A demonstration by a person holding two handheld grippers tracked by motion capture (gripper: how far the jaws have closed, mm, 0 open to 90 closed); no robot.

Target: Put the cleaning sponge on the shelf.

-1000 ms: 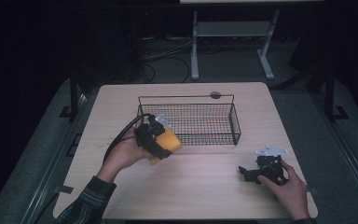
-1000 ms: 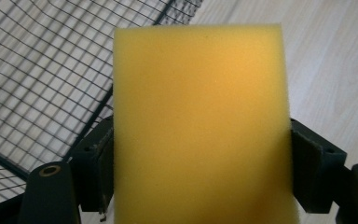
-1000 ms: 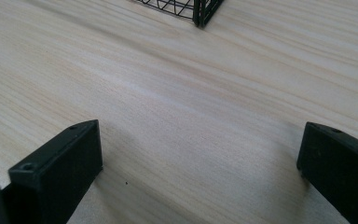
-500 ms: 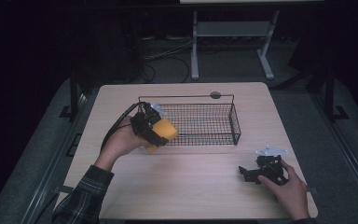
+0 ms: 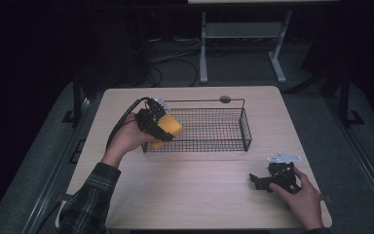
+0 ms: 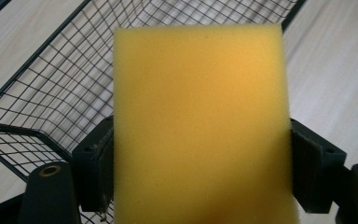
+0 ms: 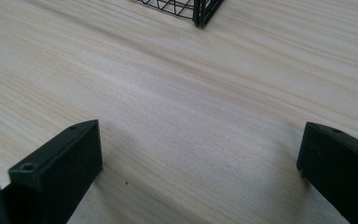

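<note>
While the left tool (image 5: pixel 161 127) grips the yellow sponge (image 6: pixel 200 126) squarely between its jaws, we note that over the last second it has carried the sponge up from the desk (image 5: pixel 185 195) in front of the wire basket (image 5: pixel 246 131) to the basket's left end, toward the desk's left edge, where it now hangs at the rim; we judge the drop into the basket to be close. We find nothing lying in the basket so far as its mesh floor shows. The right tool (image 5: pixel 265 180) rests near the desk's front right corner, jaws spread wide and holding nothing.
</note>
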